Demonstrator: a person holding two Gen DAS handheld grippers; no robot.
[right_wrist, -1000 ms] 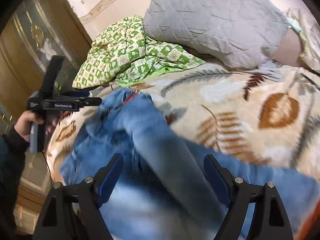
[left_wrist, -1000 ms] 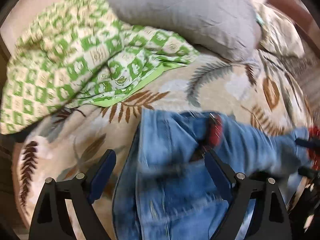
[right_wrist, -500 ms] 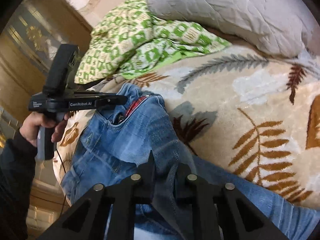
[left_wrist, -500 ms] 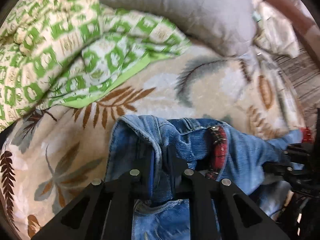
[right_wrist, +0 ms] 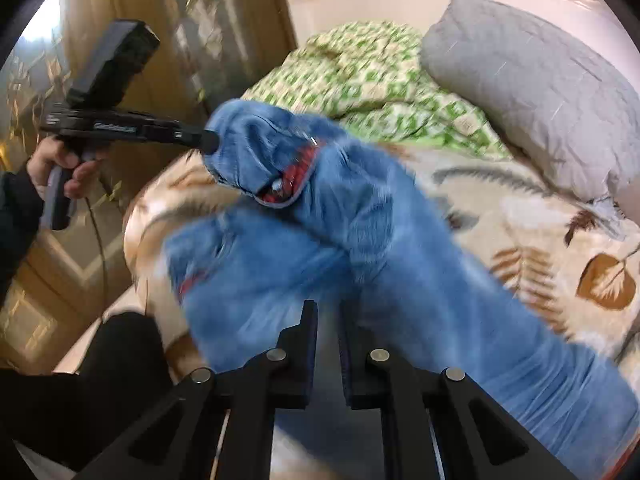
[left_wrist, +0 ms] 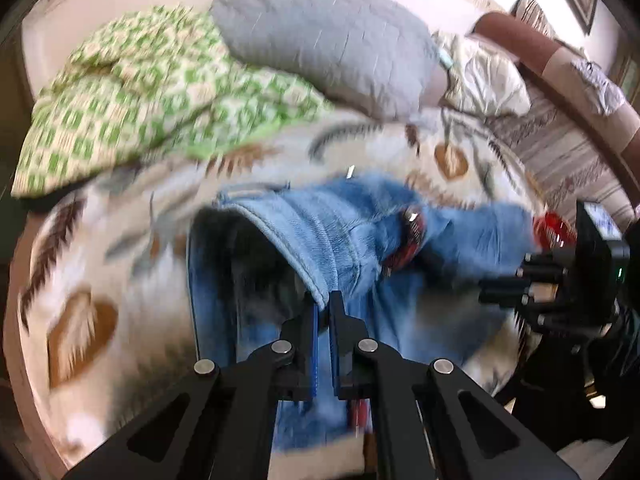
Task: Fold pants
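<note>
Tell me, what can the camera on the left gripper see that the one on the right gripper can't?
Only the left wrist view shows the brown headboard, a crumpled pale cloth beside it, and the left gripper shut on the jeans' waistband edge.

Only the right wrist view shows the golden door and the person's hand holding the left tool.

Both show the blue jeans, lifted off the leaf-print blanket, the green checked cloth and the grey pillow.
</note>
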